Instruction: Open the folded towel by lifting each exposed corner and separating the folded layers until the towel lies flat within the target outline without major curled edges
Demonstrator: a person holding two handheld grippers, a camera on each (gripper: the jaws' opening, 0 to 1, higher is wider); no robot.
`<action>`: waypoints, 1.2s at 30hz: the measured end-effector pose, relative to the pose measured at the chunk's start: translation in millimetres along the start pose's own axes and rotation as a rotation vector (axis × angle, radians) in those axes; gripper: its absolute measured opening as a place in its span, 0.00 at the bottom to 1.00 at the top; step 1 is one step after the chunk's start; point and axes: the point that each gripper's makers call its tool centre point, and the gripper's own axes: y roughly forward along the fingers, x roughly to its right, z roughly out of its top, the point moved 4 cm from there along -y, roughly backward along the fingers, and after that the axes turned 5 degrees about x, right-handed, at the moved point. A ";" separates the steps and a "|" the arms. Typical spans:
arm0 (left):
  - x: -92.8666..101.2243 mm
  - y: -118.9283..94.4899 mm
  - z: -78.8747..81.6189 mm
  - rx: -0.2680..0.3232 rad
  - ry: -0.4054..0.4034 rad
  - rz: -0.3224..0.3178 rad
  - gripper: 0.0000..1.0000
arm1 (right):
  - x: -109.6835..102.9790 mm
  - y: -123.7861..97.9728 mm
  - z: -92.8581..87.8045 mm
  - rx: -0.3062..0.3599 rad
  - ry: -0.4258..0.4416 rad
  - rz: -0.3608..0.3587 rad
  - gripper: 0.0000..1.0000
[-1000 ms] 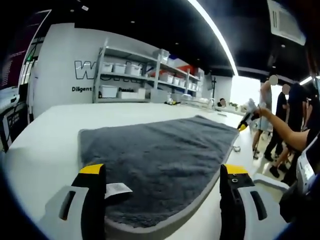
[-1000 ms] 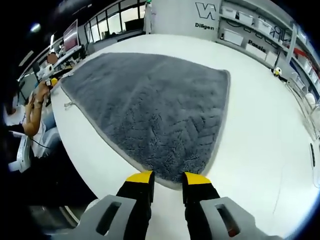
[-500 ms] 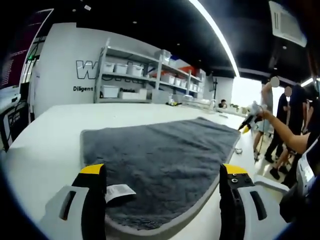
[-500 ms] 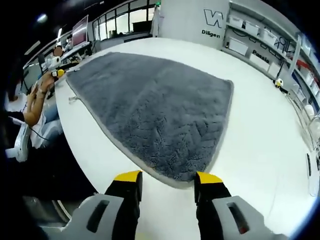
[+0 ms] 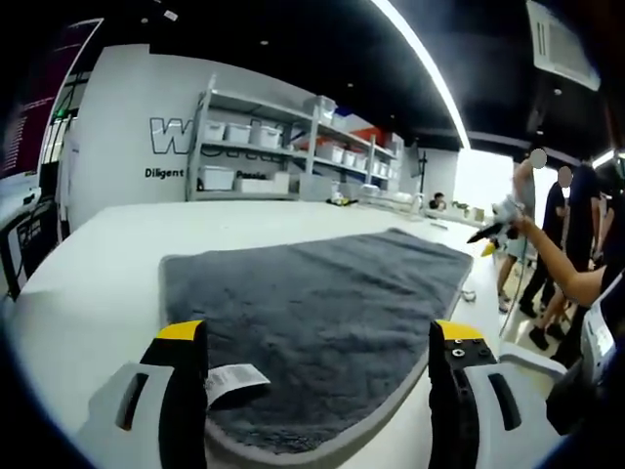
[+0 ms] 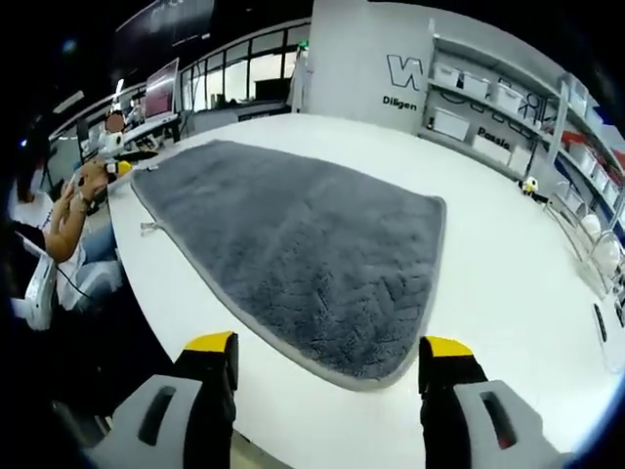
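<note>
Large outlined letter "W" stood on the white wall (image 5: 117, 117) behind the shelving (image 5: 283, 147) in the left gripper view; following letters were cut off by the shelf upright. Below it, smaller black text read "Diligent", then a partly hidden word, unclear. The right gripper view showed "W" and "Diligen" on the same wall (image 6: 361, 68). The towel's white tag (image 5: 234, 381) carried print too small to read.

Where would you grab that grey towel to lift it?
Probably the rounded corner of the towel, coming in low from the table edge. It lies flat between the right gripper's open jaws, and its pale hem gives a thin lip to pinch.
</note>
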 end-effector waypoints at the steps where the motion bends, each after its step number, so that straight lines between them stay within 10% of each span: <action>1: -1.4 1.0 1.0 -0.001 0.001 0.002 0.92 | 0.0 0.0 0.0 0.001 0.004 -0.003 0.86; 7: -10.4 11.1 8.2 0.004 -0.002 0.021 0.92 | -6.9 1.4 8.7 0.059 0.016 -0.040 0.99; 27: -67.5 66.3 35.0 -0.054 0.022 0.149 0.82 | -10.1 -0.8 -0.4 0.103 0.044 -0.062 0.96; 36: -127.1 84.9 40.4 -0.076 0.075 0.341 0.69 | -12.1 -4.2 -0.1 0.105 0.028 -0.052 0.92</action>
